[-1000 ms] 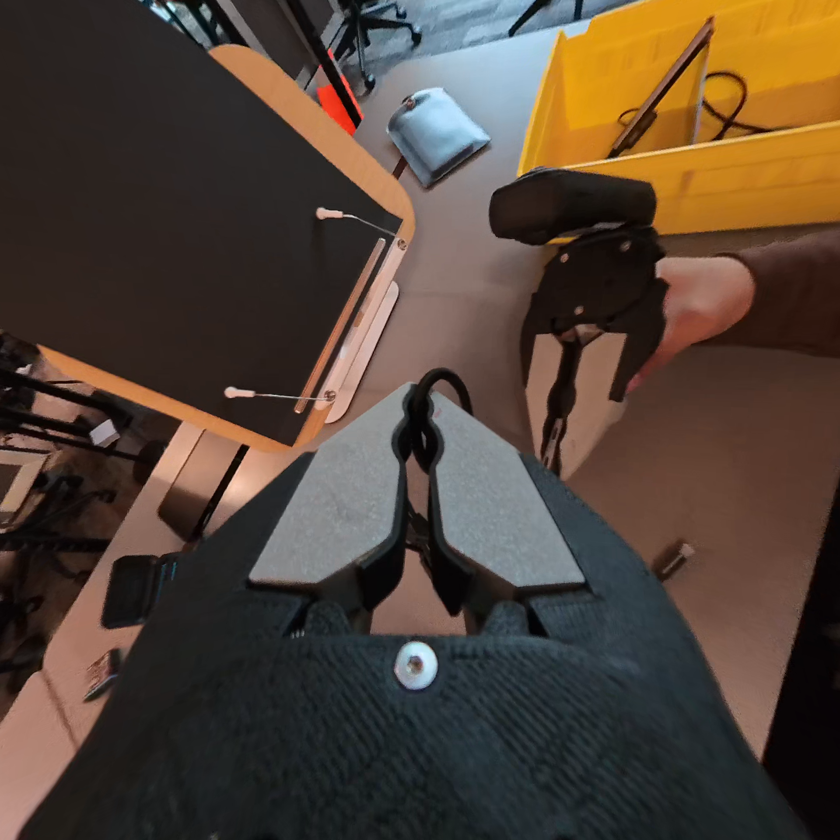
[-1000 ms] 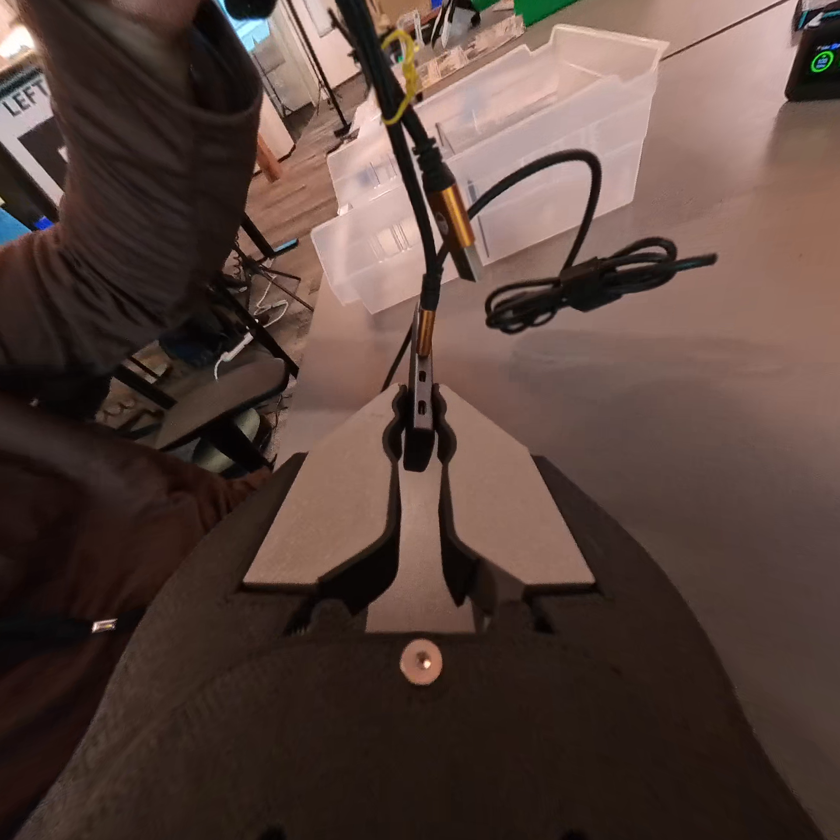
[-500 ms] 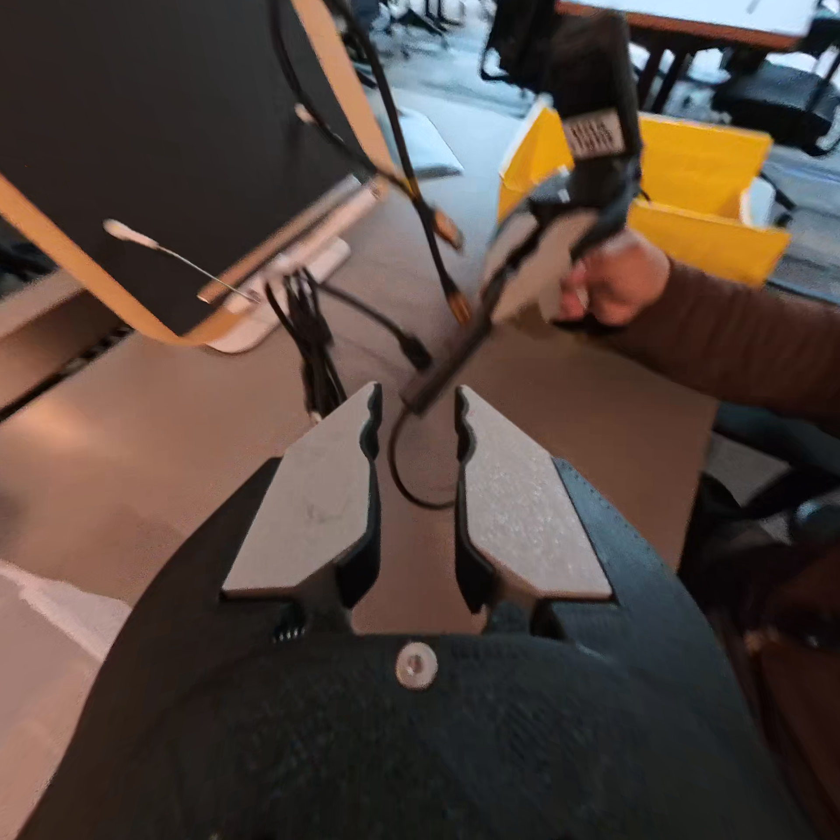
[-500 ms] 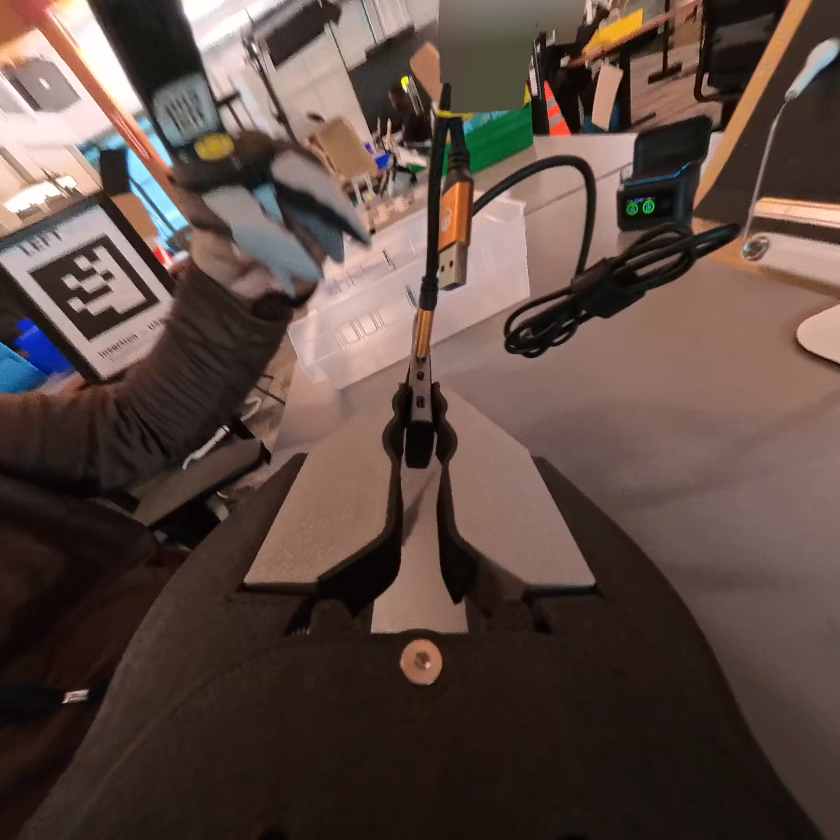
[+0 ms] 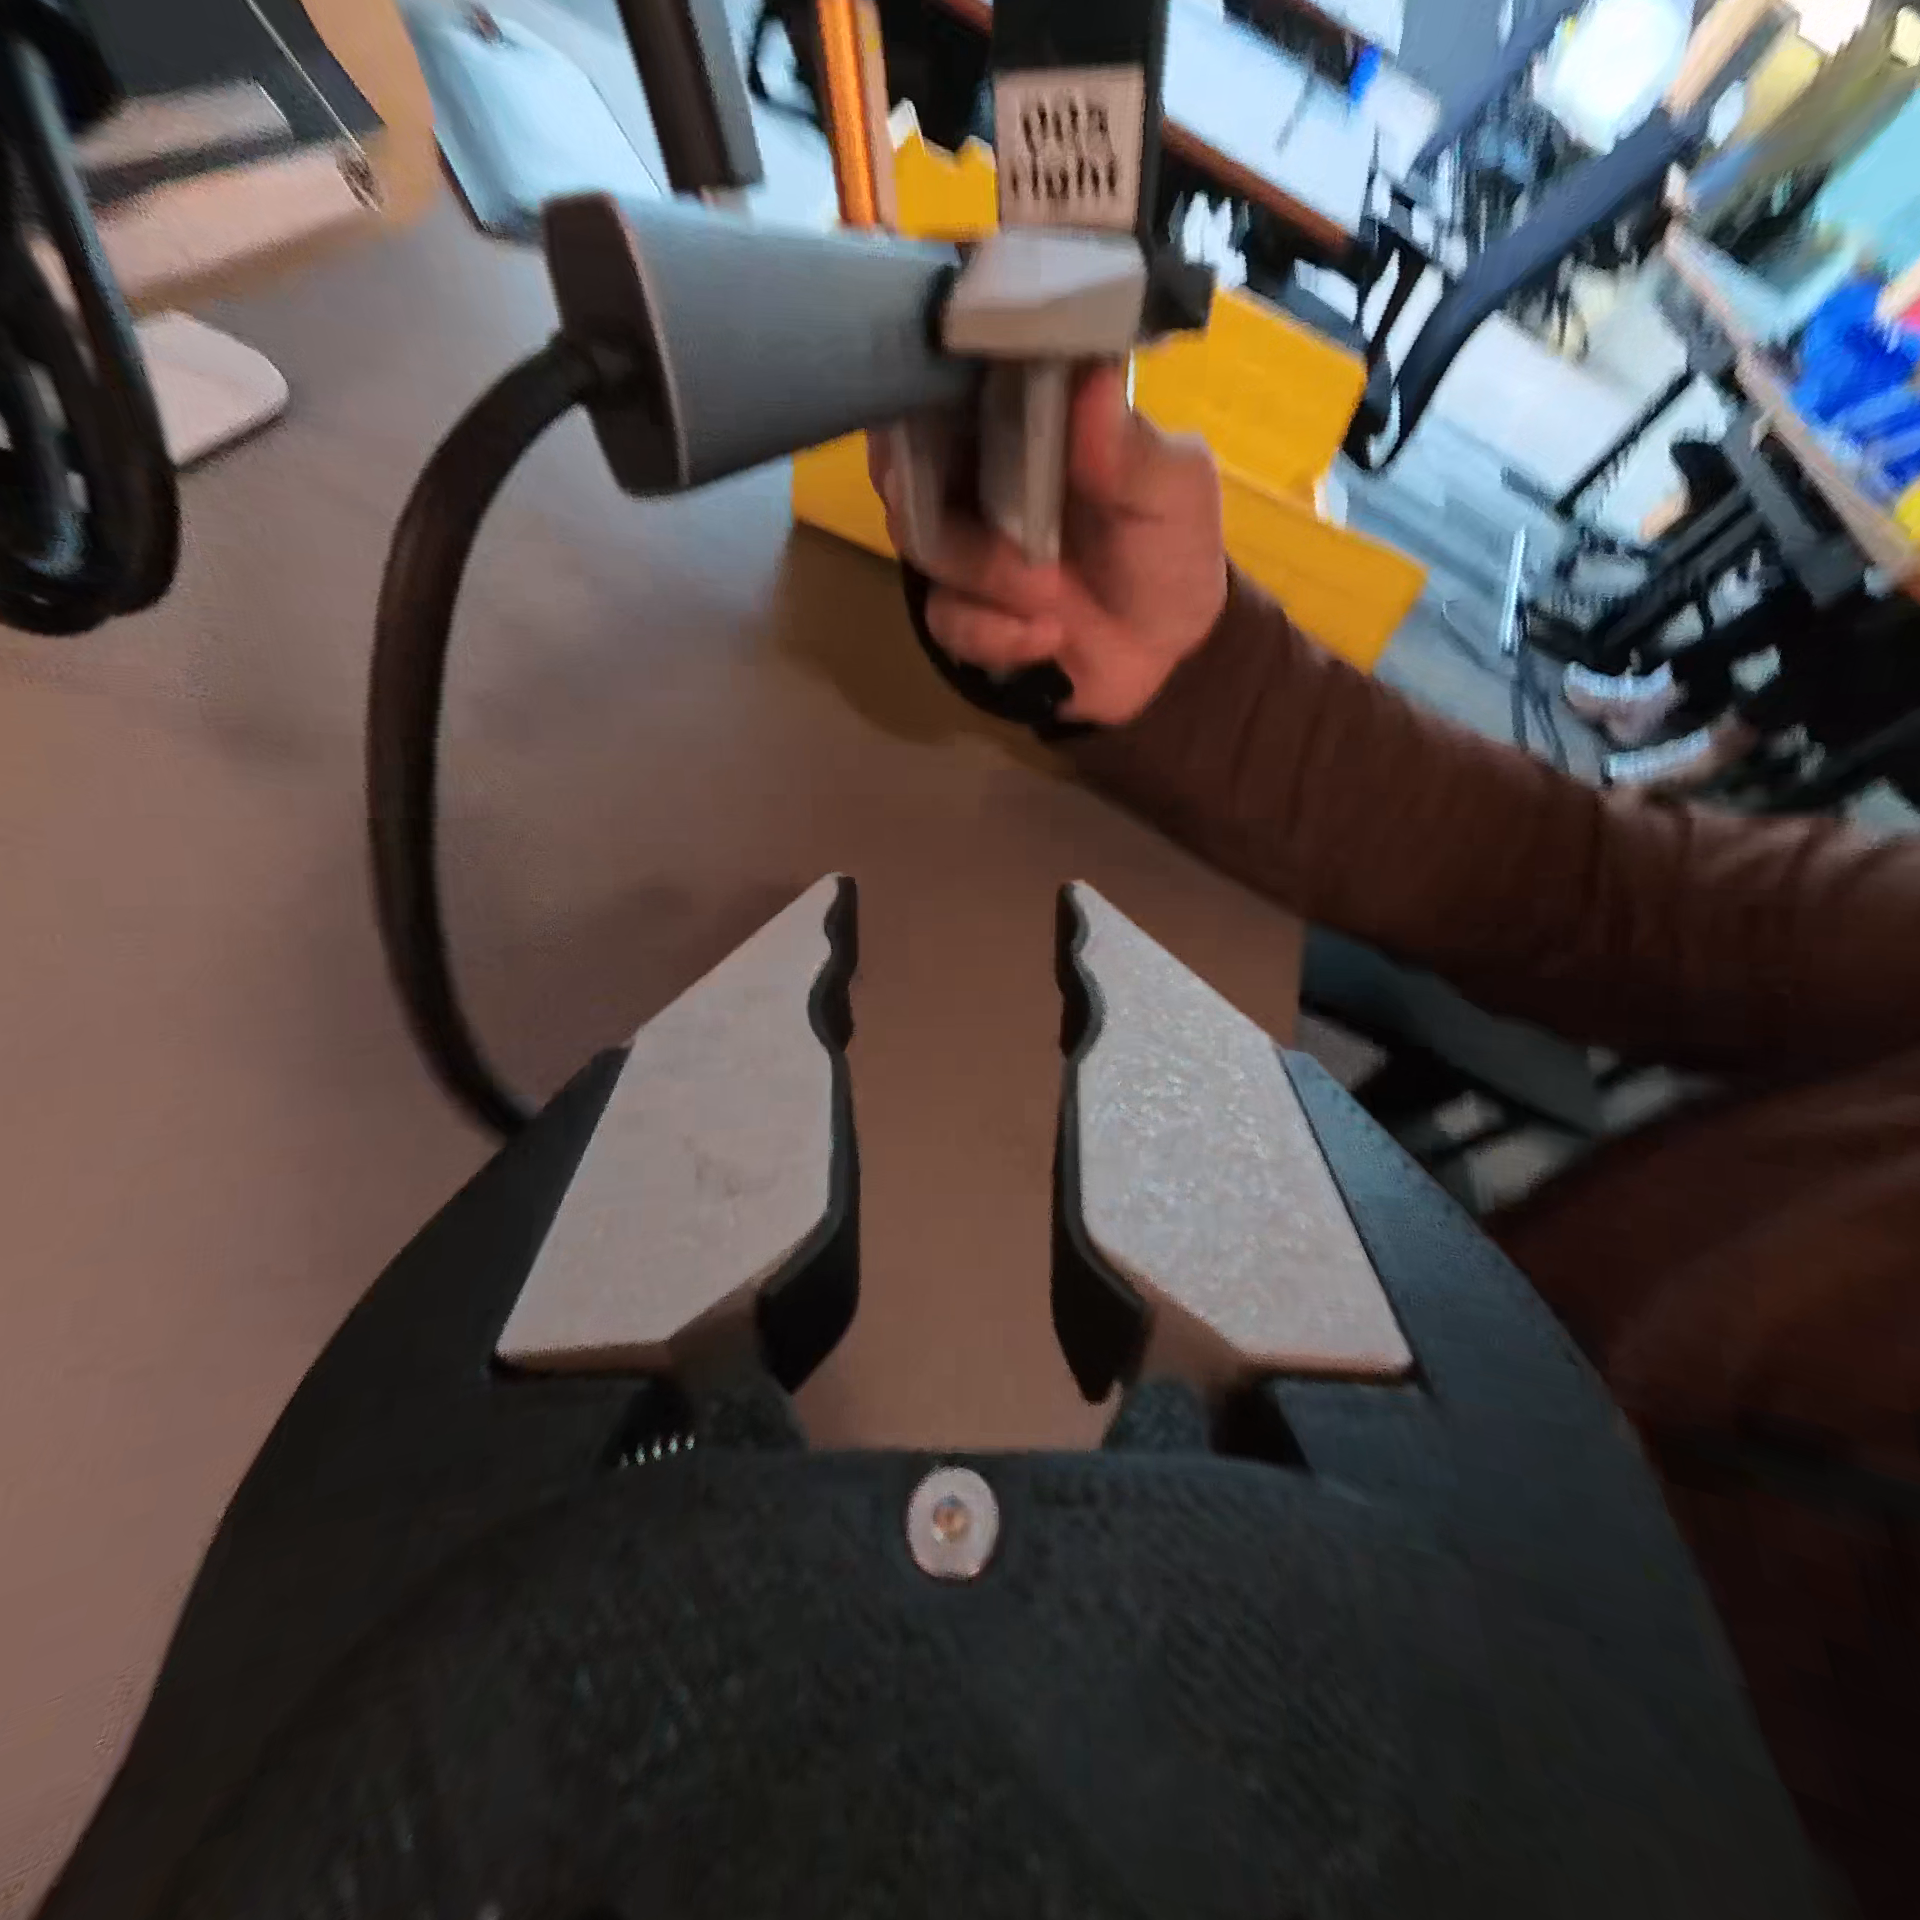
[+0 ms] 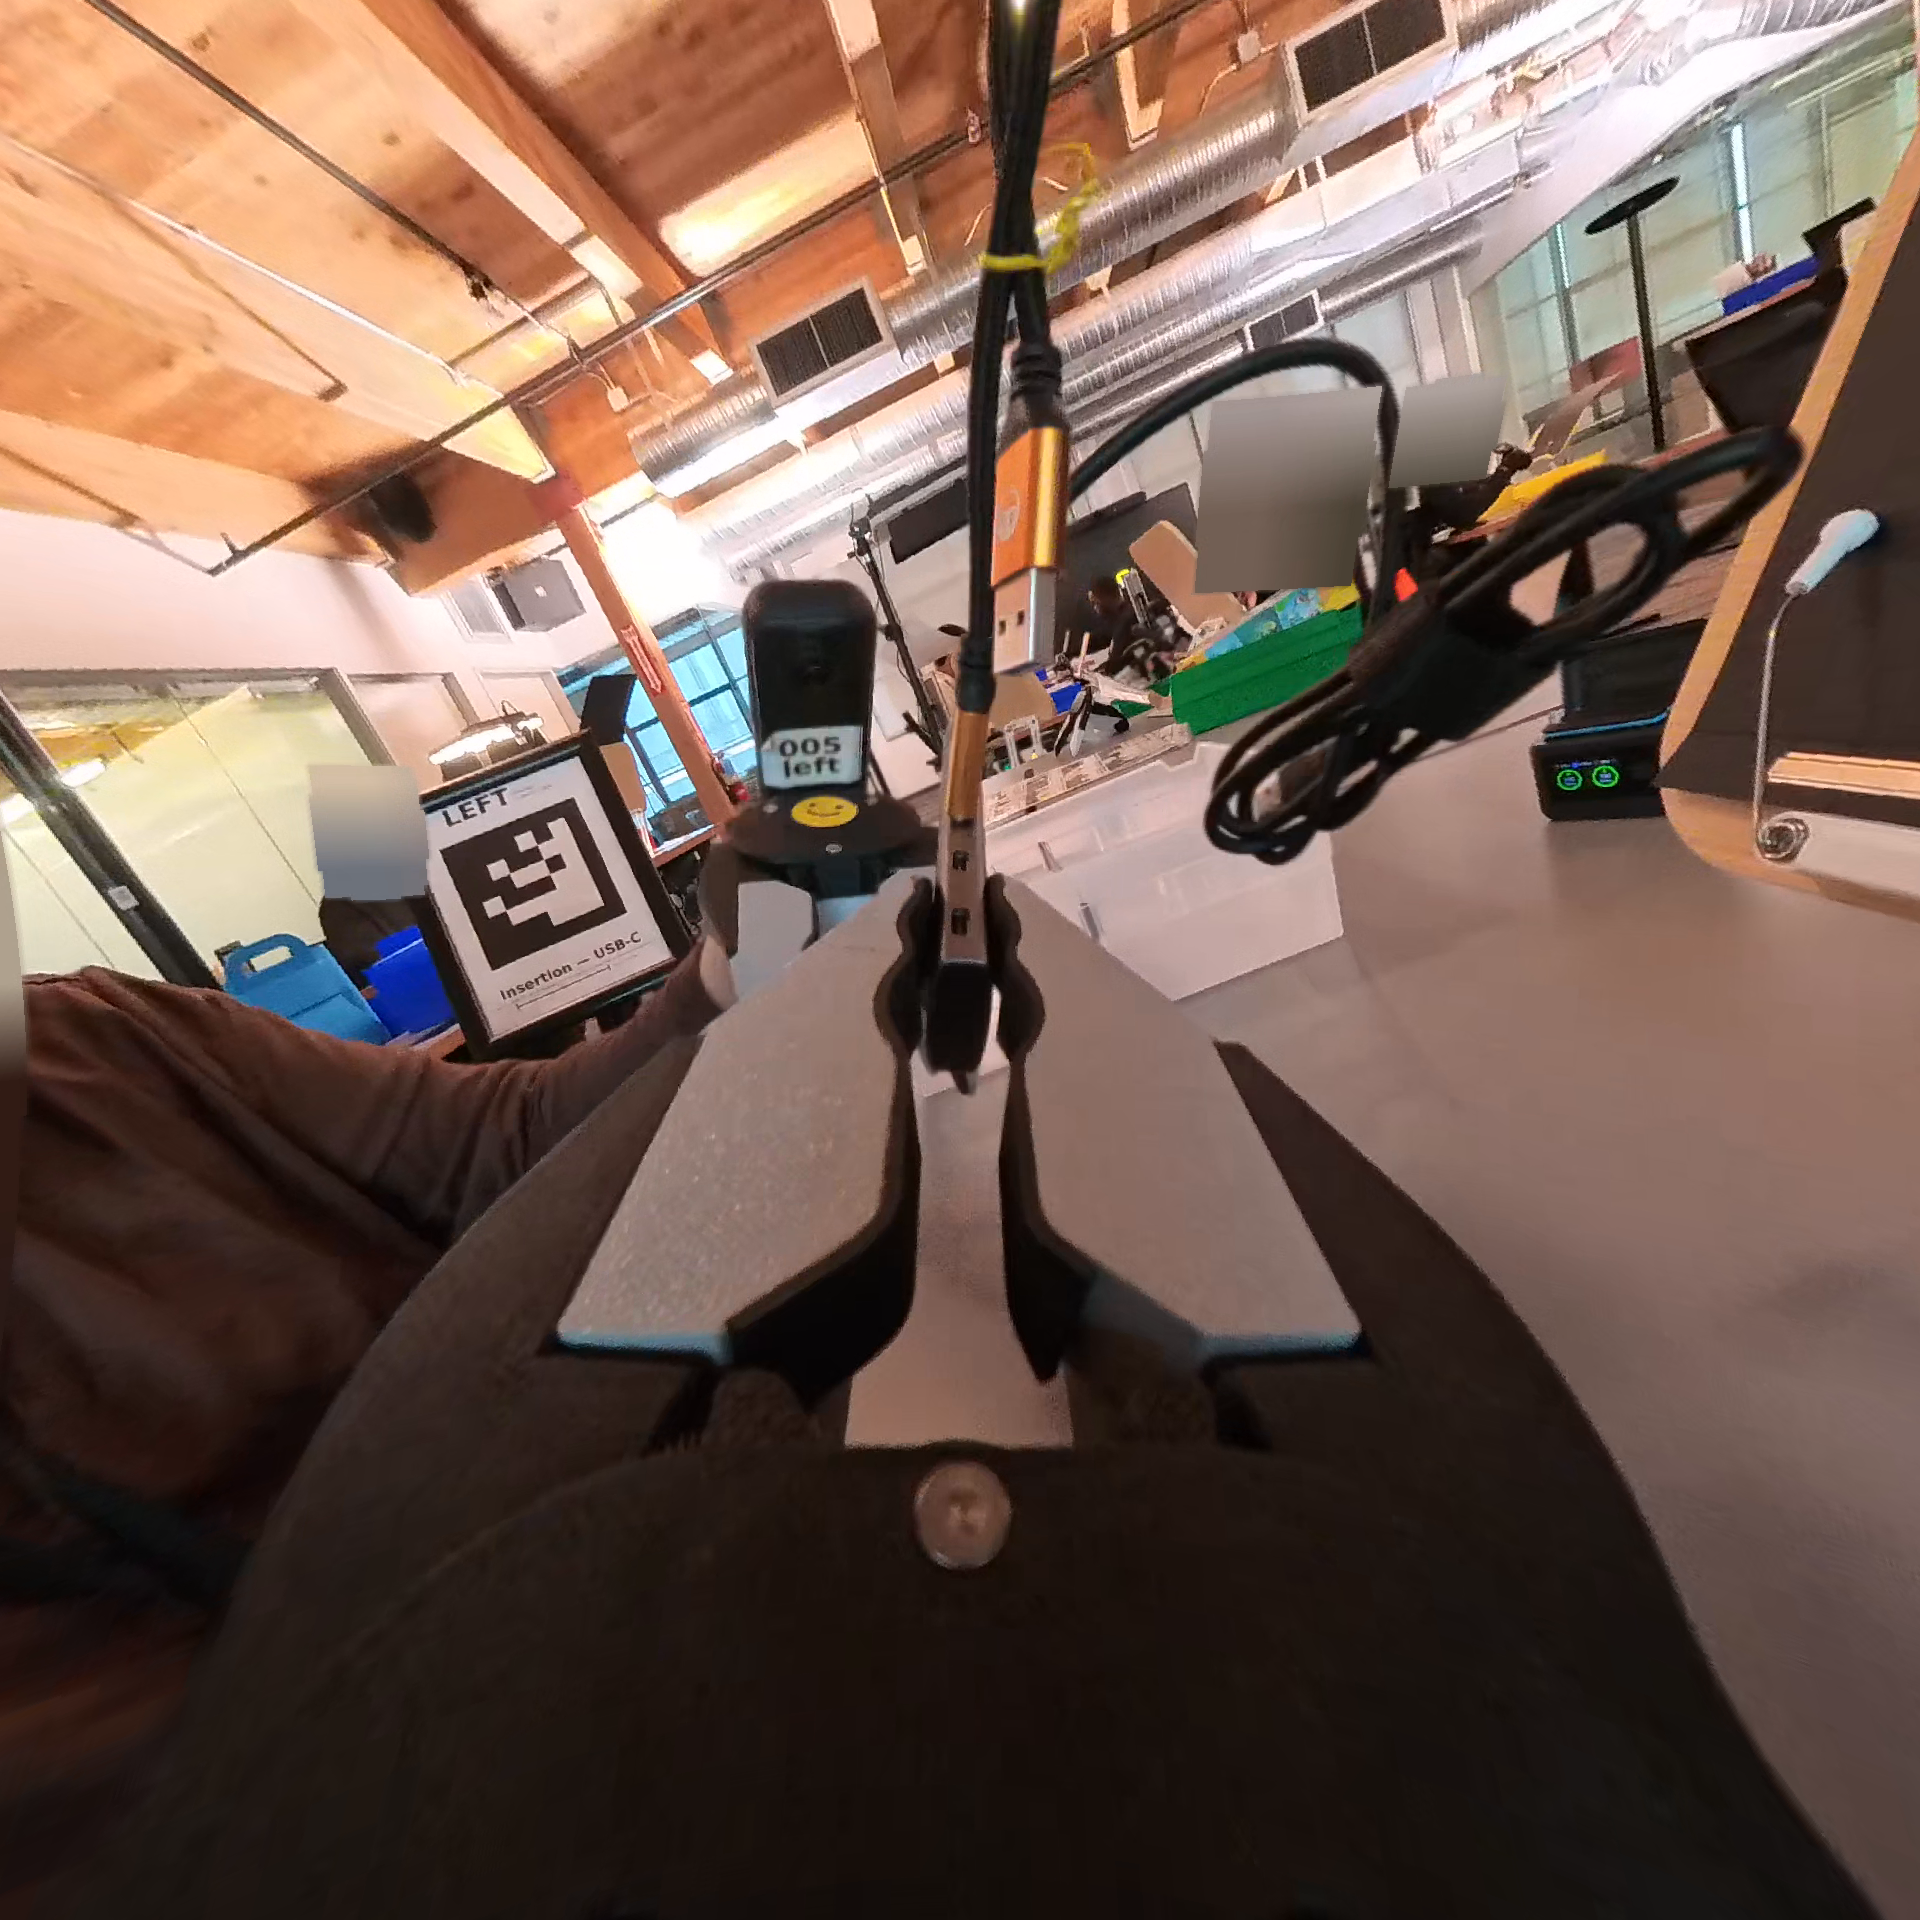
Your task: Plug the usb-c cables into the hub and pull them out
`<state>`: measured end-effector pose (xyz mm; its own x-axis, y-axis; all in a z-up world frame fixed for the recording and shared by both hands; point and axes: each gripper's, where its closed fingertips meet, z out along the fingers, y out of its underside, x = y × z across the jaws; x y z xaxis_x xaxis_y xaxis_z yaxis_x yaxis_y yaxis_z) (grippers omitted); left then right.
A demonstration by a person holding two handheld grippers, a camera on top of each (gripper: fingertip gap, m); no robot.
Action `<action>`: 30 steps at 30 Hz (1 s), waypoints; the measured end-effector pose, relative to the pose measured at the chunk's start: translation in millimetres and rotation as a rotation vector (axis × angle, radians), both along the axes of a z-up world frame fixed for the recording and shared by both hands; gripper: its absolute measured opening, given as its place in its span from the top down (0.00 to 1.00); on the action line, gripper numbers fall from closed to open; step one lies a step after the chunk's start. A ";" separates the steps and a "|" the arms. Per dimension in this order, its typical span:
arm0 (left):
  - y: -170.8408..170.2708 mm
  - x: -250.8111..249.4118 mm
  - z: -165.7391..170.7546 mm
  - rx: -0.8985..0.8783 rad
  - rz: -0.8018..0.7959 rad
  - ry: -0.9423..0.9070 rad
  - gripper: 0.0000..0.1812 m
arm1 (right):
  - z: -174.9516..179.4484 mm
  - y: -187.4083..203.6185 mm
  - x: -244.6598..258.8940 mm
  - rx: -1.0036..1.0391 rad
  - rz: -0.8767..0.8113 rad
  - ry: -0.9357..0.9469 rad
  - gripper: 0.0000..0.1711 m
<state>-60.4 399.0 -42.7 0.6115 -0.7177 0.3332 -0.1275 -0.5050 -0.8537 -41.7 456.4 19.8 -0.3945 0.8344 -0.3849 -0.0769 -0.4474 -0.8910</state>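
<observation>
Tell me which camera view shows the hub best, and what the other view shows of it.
The left wrist view: the hub shows broadside, a grey bar held by the right gripper, its black lead curving down, though blurred. The right wrist view shows the hub only edge-on between the fingers, but sharp, with its ports and a gold-tipped cable plugged in.

Bright daylight pours in from the far windows (image 6: pixel 1538 291), glaring pale across the counter (image 6: pixel 1558 1091). The left wrist view is smeared with motion blur, its background (image 5: pixel 1662 260) soft; wide-angle bending curves every edge.

Matt table (image 6: pixel 1558 1091), metallic hub (image 6: pixel 961 894) (gold plug)
</observation>
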 end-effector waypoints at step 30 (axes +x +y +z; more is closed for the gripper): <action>31.4 3.0 29.0 0.257 -0.013 -0.466 0.96 | -38.9 -31.9 -20.9 0.094 0.170 -0.166 0.96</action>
<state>-57.3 430.4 -13.7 0.4308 -0.8185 0.3802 0.2899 -0.2734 -0.9172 -62.6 424.5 -19.1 -0.4699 0.7966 -0.3804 0.1435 -0.3563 -0.9233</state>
